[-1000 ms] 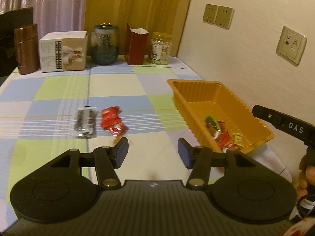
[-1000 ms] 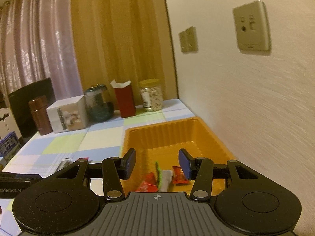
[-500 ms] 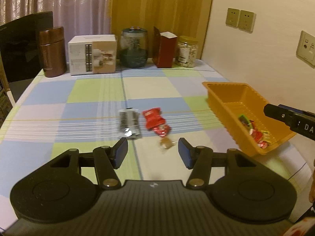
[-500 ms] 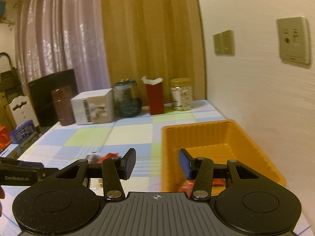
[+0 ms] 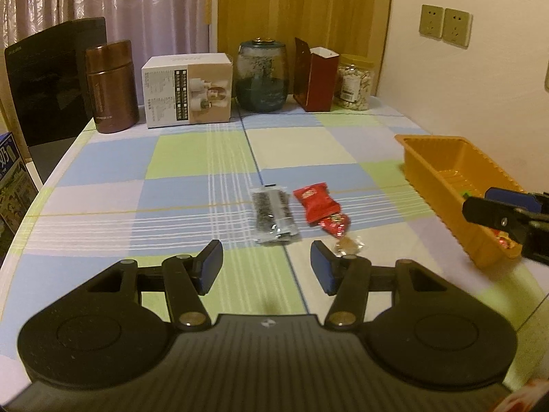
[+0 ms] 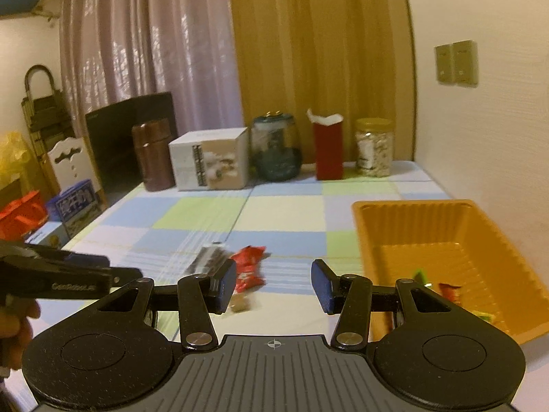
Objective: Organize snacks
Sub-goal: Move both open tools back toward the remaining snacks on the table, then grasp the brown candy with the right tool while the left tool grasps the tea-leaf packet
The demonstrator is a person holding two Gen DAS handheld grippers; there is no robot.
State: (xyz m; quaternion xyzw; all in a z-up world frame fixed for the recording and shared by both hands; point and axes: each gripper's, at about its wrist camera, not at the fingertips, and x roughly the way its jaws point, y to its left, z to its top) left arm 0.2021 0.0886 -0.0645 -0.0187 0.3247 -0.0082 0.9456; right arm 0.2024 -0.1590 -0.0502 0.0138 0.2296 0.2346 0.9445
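Left wrist view: the left hand-held gripper (image 5: 266,267) hangs over the checked-cloth bench (image 5: 192,161), jaws apart and empty. Just ahead lie a grey foil snack packet (image 5: 273,215), a red snack wrapper (image 5: 317,202) and a small brown candy (image 5: 348,247). The right hand-held gripper (image 6: 273,285), also apart and empty, sits beside the orange plastic tray (image 6: 411,230) holding several snacks.

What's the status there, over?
Left tool and right tool both open, empty. Four snacks loose on the cloth: grey pack, red pack, two small ones. Orange tray partly filled. Nothing in the way.
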